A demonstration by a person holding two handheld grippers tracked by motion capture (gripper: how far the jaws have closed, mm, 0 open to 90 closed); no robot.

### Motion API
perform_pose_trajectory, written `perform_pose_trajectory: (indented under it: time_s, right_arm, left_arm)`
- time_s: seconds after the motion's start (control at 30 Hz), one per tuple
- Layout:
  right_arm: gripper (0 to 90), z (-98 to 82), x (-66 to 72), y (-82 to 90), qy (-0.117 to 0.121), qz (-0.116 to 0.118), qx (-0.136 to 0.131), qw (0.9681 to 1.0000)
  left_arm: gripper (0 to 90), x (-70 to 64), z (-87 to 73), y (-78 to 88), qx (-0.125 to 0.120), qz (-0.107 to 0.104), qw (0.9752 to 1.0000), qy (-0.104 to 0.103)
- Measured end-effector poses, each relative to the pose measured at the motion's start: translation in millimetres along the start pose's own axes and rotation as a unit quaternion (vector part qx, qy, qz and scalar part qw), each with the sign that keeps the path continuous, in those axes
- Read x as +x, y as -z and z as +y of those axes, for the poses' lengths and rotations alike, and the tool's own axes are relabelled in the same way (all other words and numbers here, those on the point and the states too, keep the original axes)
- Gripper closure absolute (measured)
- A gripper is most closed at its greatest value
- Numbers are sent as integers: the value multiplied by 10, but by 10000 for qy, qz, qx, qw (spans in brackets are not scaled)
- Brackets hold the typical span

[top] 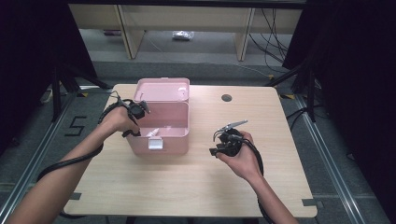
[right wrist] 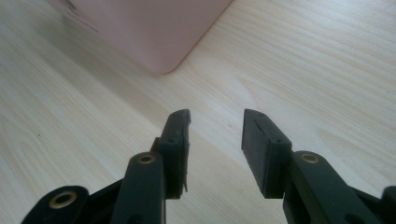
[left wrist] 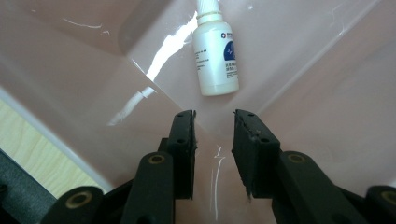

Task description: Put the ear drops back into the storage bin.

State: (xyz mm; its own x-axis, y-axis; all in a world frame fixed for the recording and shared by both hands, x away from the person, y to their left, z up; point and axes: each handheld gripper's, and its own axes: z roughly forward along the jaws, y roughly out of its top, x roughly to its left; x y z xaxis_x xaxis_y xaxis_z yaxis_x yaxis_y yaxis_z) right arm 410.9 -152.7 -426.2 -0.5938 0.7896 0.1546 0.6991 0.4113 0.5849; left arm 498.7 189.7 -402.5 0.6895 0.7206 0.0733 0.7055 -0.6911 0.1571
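We hold the left gripper point(left wrist: 214, 122) just inside the open pink box point(top: 161, 122) on the table point(top: 196, 186), its jaws apart with nothing between them; the white bottle point(left wrist: 215, 58) lies on the box floor just beyond the tips, untouched. Our right gripper point(right wrist: 215, 122) hovers over bare table to the right of the box, near its corner, jaws apart and empty

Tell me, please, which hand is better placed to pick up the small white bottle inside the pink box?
Left. The left gripper is already inside the pink box, jaws open, pointing at the white bottle just ahead. The right gripper is outside, over the table.
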Motion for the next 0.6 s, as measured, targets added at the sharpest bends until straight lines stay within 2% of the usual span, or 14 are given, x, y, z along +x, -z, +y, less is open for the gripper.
perform_pose_trajectory:
  time_s: [0.03,0.07,0.1,0.13,0.2,0.23,0.4,0.43,0.47,0.5,0.57,0.6]
  right_arm:
    - [624,0,0,1,-7,-1,-1,10000]
    - [624,-3,-2,-11,-9,22,-76,10000]
    - [624,3,-2,3,3,-8,-22,10000]
    - [624,6,-6,2,14,-8,-35,10000]
    - [623,8,-5,-2,7,-2,-41,10000]
    - [623,7,-7,-2,18,-6,-38,10000]
    - [621,16,-11,3,-32,-3,-51,10000]
    - [620,21,-16,3,-30,-2,-56,10000]
    - [619,31,-26,5,-17,-42,-74,10000]
    - [618,40,-27,8,-33,-25,-81,10000]
    - [615,56,-29,3,-106,-28,-141,9998]
    - [615,72,-38,18,-88,-25,-81,9999]
  left_arm:
    - [678,0,-4,7,-18,-16,10000,16]
    - [675,14,-2,20,-37,22,9999,-100]
    - [672,15,-8,34,-75,26,9999,-119]
    - [664,6,-13,50,-109,8,9999,-46]
    - [654,22,-17,86,-161,29,9998,-129]
    - [651,22,-30,93,-264,36,9996,-107]
    - [616,42,-83,190,-483,114,9988,-42]
    - [610,32,-101,203,-621,89,9980,52]
    - [604,23,-121,237,-571,85,9983,109]
    - [598,11,-138,243,-685,68,9975,186]
    - [586,4,-163,267,-759,35,9969,201]
    - [578,1,-178,279,-827,5,9964,208]
